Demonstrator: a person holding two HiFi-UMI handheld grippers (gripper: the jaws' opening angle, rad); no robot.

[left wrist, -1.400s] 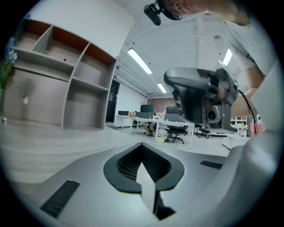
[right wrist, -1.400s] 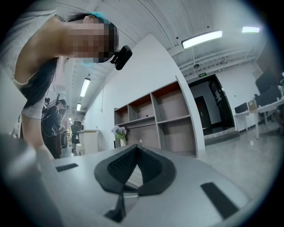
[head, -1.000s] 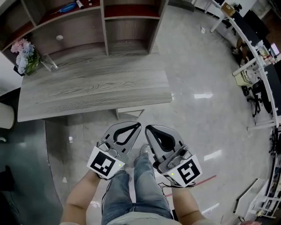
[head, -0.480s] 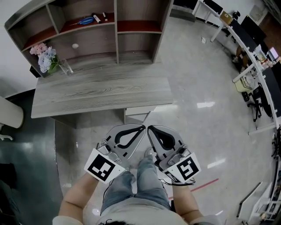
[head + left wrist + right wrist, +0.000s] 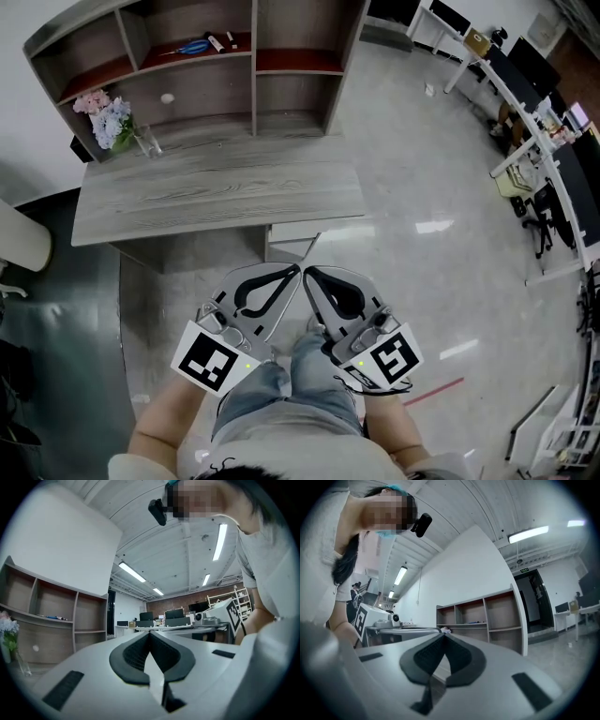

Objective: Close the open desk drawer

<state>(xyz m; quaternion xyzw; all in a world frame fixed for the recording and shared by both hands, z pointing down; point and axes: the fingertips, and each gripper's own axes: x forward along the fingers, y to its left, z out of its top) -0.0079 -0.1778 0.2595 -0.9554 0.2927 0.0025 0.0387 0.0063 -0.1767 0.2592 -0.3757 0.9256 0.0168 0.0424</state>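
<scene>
The grey wood-grain desk (image 5: 216,187) lies ahead of me in the head view. Its pale drawer (image 5: 294,233) juts out a little from under the front edge, right of centre. My left gripper (image 5: 295,270) and right gripper (image 5: 307,273) are held side by side over the floor just short of the drawer, their tips nearly touching each other. Both are shut with nothing in them. In the left gripper view the left gripper's (image 5: 150,633) dark pads meet at the tip. The right gripper's (image 5: 442,635) pads meet likewise in the right gripper view, which points toward the shelf unit (image 5: 487,616).
A wooden shelf unit (image 5: 202,66) stands at the back of the desk, with flowers in a vase (image 5: 113,122) and a glass (image 5: 148,142) at its left. White office desks (image 5: 525,103) line the right side. A white chair (image 5: 19,242) is at the left. Glossy floor surrounds me.
The head view has pulled back and tilted up, showing more of the shelf unit. The two shut grippers have drawn closer together at the tips.
</scene>
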